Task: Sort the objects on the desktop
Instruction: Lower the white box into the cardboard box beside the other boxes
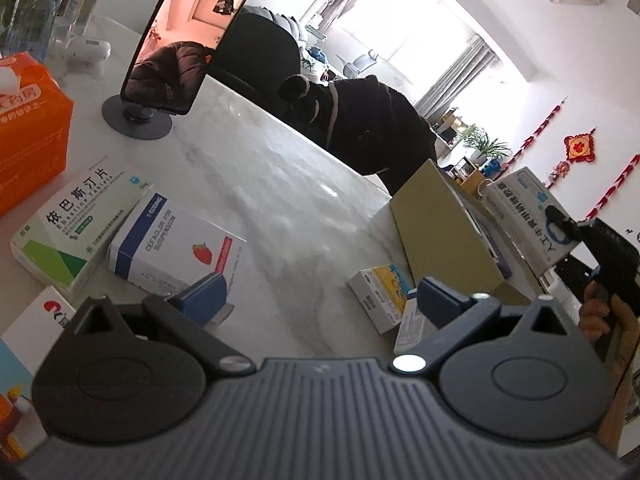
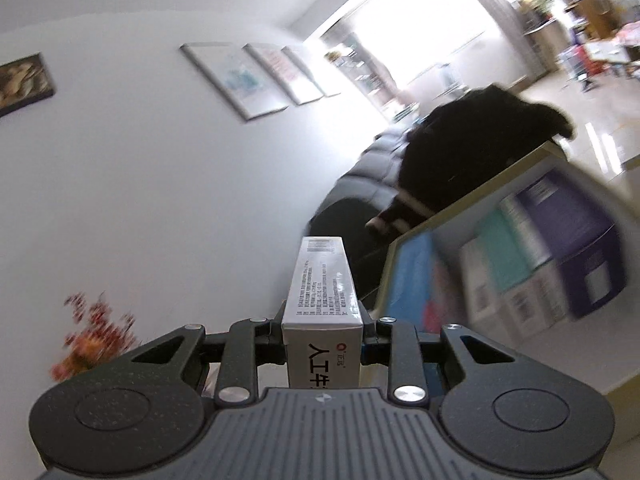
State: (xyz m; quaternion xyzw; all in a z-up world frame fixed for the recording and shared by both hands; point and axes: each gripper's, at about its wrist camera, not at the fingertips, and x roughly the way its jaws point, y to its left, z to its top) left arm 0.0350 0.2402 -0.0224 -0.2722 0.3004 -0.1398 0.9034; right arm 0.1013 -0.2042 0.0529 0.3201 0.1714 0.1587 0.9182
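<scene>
My right gripper (image 2: 322, 332) is shut on a long white medicine box (image 2: 322, 292) with black print, held in the air beside the olive-rimmed storage box (image 2: 460, 205), where several boxes stand packed. In the left wrist view that white-and-blue box (image 1: 524, 216) hangs above the olive storage box (image 1: 436, 232), with the right gripper (image 1: 560, 224) clamped on it. My left gripper (image 1: 320, 300) stands open and empty low over the marble table (image 1: 288, 184). Near it lie a white-and-blue Cefaclor box (image 1: 176, 248), a green-and-white Ebastine box (image 1: 76, 232) and a small yellow box (image 1: 380, 292).
An orange tissue pack (image 1: 28, 128) sits at the left, with bottles behind it. A phone on a round stand (image 1: 192, 36) stands at the back. More boxes (image 1: 24, 344) lie at the lower left. A dark coat (image 1: 376, 132) hangs past the table's far edge.
</scene>
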